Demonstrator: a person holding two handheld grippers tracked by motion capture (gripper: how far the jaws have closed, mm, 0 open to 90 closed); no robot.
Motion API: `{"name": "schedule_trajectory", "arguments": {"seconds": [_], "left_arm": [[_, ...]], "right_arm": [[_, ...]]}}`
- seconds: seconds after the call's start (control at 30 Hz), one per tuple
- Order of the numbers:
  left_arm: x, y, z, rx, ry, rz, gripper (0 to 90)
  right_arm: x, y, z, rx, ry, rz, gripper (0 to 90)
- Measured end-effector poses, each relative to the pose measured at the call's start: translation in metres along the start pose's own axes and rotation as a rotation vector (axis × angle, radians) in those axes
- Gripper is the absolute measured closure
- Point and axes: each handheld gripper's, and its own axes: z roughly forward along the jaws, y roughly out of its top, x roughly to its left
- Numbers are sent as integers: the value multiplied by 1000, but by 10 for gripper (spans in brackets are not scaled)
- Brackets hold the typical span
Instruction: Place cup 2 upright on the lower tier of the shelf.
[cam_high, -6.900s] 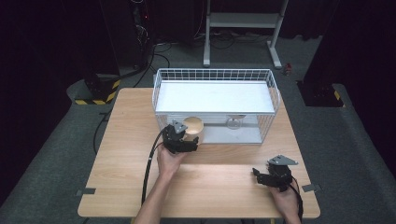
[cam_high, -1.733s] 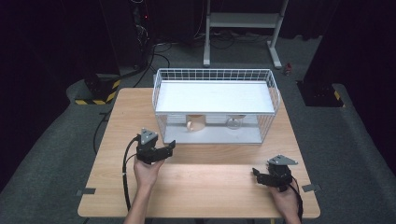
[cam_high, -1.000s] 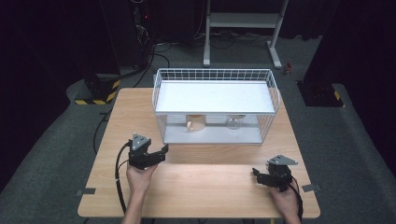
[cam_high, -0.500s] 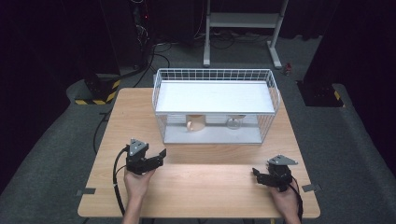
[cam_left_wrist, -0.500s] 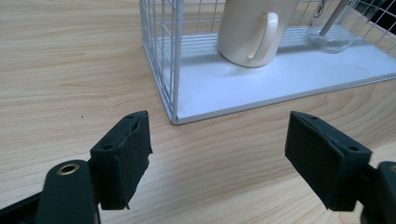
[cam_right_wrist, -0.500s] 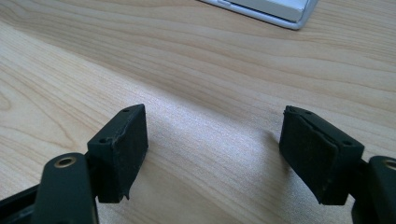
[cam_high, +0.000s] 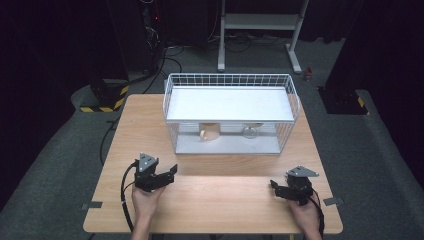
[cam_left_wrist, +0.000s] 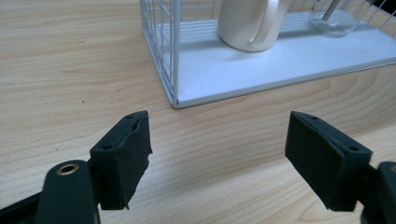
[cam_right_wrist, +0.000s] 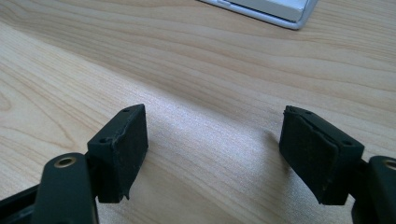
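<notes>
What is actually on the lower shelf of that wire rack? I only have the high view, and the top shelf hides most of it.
Observer: In the left gripper view, a cream mug stands upright on the lower shelf, handle toward the camera.
Operator: And the clear thing beside it?
Observer: A glass vessel on the same shelf, apart from the mug; its top is cut off, so I cannot name its type.
Operator: Anything in the left gripper?
Observer: No. The left gripper is open, with bare table between its jaws.
</notes>
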Motion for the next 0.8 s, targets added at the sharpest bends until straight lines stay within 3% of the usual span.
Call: {"name": "schedule_trajectory", "arguments": {"seconds": [0.8], "left_arm": [[1,-17,4,48,16,6,228]], "right_arm": [[0,0,0,0,0,1,236]]}}
